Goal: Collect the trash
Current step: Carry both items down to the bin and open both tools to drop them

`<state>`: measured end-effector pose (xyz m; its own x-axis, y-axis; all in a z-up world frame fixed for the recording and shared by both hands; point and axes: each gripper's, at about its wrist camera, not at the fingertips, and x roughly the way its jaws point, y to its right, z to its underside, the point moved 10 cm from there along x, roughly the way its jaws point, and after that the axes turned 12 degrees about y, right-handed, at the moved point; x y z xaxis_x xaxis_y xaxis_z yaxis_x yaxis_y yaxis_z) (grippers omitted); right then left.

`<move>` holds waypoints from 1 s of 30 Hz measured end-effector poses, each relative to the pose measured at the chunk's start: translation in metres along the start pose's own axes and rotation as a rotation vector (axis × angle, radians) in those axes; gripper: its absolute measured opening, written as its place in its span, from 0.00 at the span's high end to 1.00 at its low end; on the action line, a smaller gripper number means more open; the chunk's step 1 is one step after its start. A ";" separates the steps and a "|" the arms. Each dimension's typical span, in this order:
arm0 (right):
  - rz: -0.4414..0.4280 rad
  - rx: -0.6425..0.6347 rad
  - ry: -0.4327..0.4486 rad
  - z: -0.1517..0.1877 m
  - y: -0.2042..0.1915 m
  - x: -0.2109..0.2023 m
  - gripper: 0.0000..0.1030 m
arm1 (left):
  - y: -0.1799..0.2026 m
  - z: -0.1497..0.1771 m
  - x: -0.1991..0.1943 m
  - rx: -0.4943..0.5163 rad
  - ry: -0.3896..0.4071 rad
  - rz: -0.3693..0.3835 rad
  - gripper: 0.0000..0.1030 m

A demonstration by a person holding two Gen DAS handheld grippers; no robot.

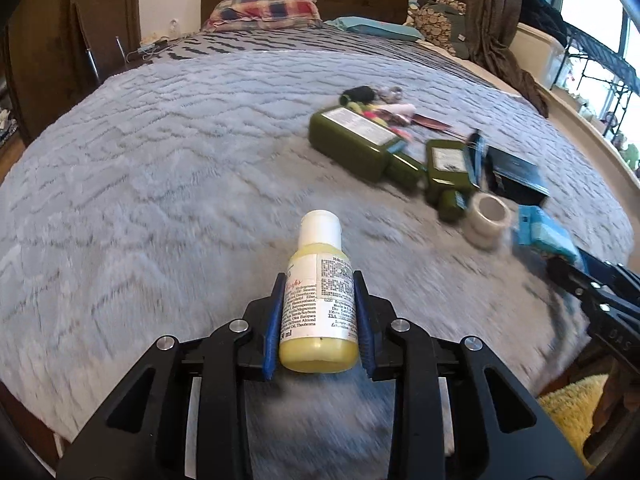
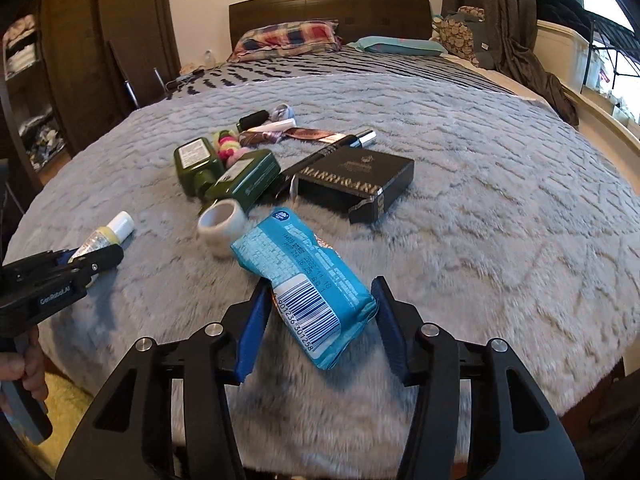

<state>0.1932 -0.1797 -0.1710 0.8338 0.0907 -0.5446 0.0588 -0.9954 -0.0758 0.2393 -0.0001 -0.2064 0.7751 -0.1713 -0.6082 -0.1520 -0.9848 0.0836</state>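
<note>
My left gripper [image 1: 318, 284] is shut on a small yellow bottle [image 1: 318, 304] with a white cap, held just above the grey bedspread [image 1: 160, 168]. It also shows in the right wrist view [image 2: 106, 236]. My right gripper [image 2: 320, 292] is shut on a blue snack packet [image 2: 304, 276] with a barcode, held tilted between the blue pads. The packet also shows in the left wrist view [image 1: 544, 236].
On the bed lie two green bottles [image 2: 196, 164] [image 2: 248, 182], a white tape roll [image 2: 222, 226], a black box [image 2: 356, 184], a dark pen [image 2: 336, 146], hair ties [image 2: 228, 144] and small clutter. A yellow rug [image 1: 572, 412] lies on the floor.
</note>
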 end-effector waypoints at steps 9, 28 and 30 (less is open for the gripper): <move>0.007 0.028 0.018 0.026 0.001 -0.057 0.51 | 0.033 0.030 -0.061 -0.013 0.034 0.081 0.72; -0.055 0.053 -0.253 0.146 -0.025 -0.088 0.51 | 0.076 0.165 -0.100 0.002 -0.205 0.193 0.71; -0.054 0.063 -0.293 0.159 -0.025 -0.080 0.51 | 0.075 0.180 -0.090 0.001 -0.251 0.189 0.71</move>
<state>0.0379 -0.1572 -0.2582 0.6363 0.1574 -0.7552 0.0569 -0.9859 -0.1575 0.0478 -0.0534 -0.2869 0.5576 -0.3388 -0.7578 -0.2794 -0.9363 0.2131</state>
